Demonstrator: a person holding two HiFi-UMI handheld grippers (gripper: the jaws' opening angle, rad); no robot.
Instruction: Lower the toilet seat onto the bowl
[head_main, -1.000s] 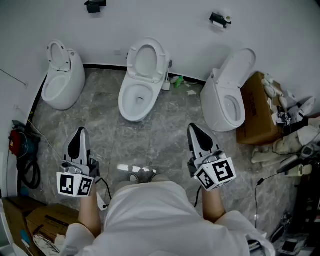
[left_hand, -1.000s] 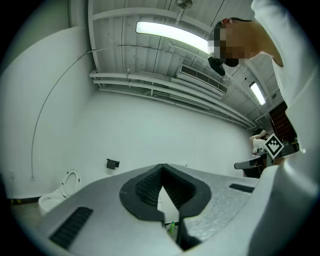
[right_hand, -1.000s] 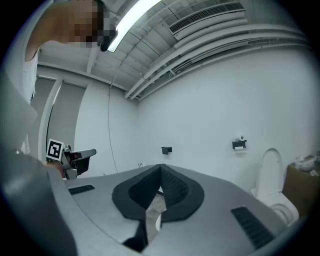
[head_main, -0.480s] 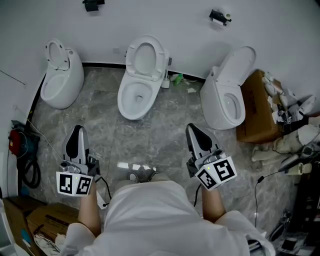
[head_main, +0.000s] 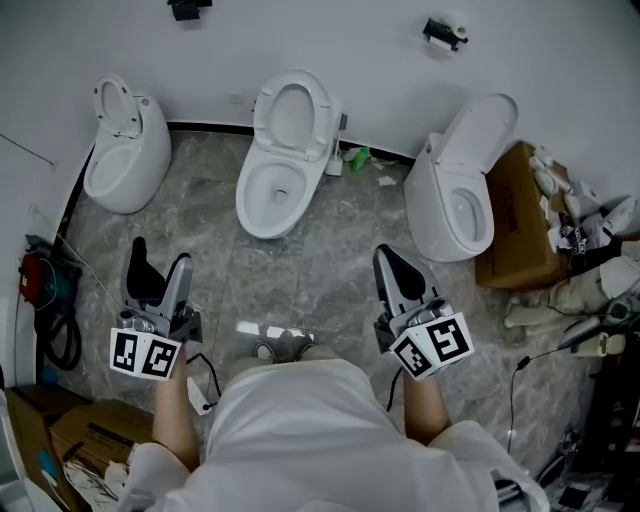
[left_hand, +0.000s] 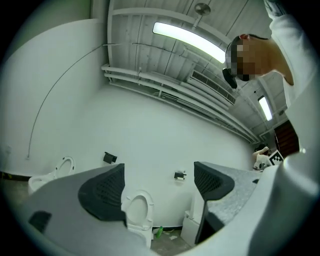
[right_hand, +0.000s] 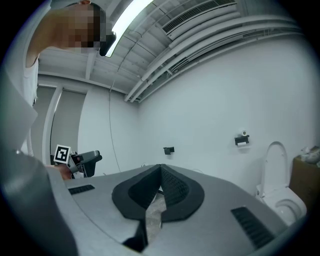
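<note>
Three white toilets stand along a white wall on a grey marbled floor. The middle toilet faces the person; its toilet seat is raised, leaning back towards the wall, well clear of the bowl below it, which lies uncovered. The left toilet also has its seat up. The right toilet is turned at an angle, with its lid up. A green bottle lies on the floor by the wall, between the middle toilet and the right one. A brown cardboard box sits just beside the right toilet, on its far side. Two small black holders are fixed high on the wall.

The person, in a white shirt, stands back from the middle toilet and holds both tools low, well apart from it. The left tongs are released: their jaws have just been opening and now stand wide apart, with nothing gripped; in the left gripper view the middle toilet and its raised seat show far off in the gap between the dark ribbed pads. The right tongs are clenched, pads pressed together at the tips with nothing between them, pointing roughly level towards the wall, near the right toilet but not touching it
</note>
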